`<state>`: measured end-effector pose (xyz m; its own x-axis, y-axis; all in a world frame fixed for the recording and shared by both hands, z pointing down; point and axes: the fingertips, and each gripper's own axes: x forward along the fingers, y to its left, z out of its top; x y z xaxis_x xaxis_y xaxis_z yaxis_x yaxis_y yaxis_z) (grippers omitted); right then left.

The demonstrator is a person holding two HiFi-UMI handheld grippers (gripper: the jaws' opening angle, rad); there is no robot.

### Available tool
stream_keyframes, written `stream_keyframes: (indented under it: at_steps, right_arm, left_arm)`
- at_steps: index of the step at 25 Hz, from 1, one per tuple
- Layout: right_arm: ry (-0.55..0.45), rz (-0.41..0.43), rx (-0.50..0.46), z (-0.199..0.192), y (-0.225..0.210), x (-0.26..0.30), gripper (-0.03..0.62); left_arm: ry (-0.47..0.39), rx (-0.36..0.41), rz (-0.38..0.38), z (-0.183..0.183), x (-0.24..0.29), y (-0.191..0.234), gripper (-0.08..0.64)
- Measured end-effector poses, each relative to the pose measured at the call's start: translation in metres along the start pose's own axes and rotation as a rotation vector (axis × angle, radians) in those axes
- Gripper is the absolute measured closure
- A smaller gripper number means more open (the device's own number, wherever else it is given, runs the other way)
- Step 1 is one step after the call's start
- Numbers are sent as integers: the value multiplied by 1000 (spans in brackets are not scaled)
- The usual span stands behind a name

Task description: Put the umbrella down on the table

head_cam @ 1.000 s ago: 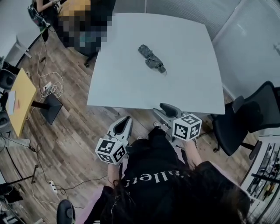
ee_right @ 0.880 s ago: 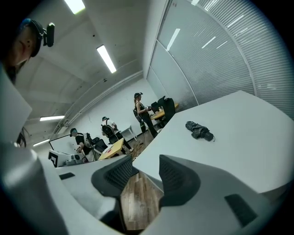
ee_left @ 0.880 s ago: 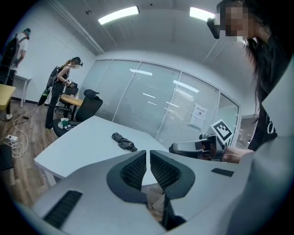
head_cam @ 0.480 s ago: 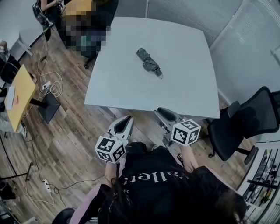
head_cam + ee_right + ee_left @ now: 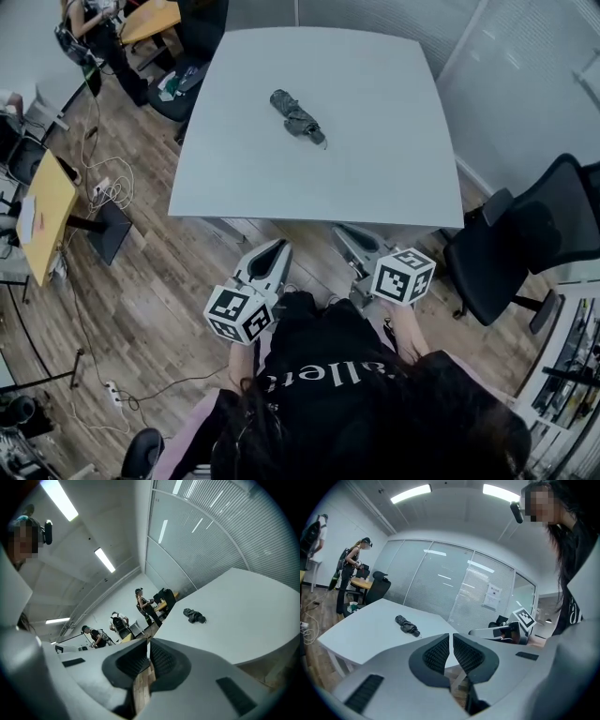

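Observation:
The folded dark umbrella (image 5: 297, 116) lies on the white table (image 5: 375, 141), toward its far left, with nothing touching it. It also shows as a small dark bundle in the left gripper view (image 5: 407, 625) and the right gripper view (image 5: 194, 615). My left gripper (image 5: 278, 246) hangs off the table's near edge by my body, its pads (image 5: 438, 653) together on nothing. My right gripper (image 5: 339, 231) is beside it. Its jaws are closing, and its pads (image 5: 161, 660) meet with nothing between them.
A black office chair (image 5: 525, 244) stands right of the table and another (image 5: 187, 84) at its far left corner. A yellow table (image 5: 42, 225) and loose cables (image 5: 103, 187) lie on the wooden floor at left. People stand at the far left (image 5: 349, 573).
The head view has shifted, so the table and umbrella sit further left in it. Both grippers moved a little along the table's near edge. The right gripper's jaws have come together.

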<state>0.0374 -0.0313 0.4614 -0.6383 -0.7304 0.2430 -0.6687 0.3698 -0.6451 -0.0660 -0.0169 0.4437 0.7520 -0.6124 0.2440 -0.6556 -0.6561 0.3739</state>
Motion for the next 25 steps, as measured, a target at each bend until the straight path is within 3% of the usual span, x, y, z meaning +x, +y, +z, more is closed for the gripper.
stream_keyframes:
  at_steps: [9, 25]
  right_arm:
    - [6, 28, -43, -10, -8, -41, 563]
    - [38, 75, -119, -21, -10, -63, 563]
  left_arm:
    - [1, -4, 12, -18, 8, -38, 526]
    - [-17, 15, 33, -32, 6, -67, 526]
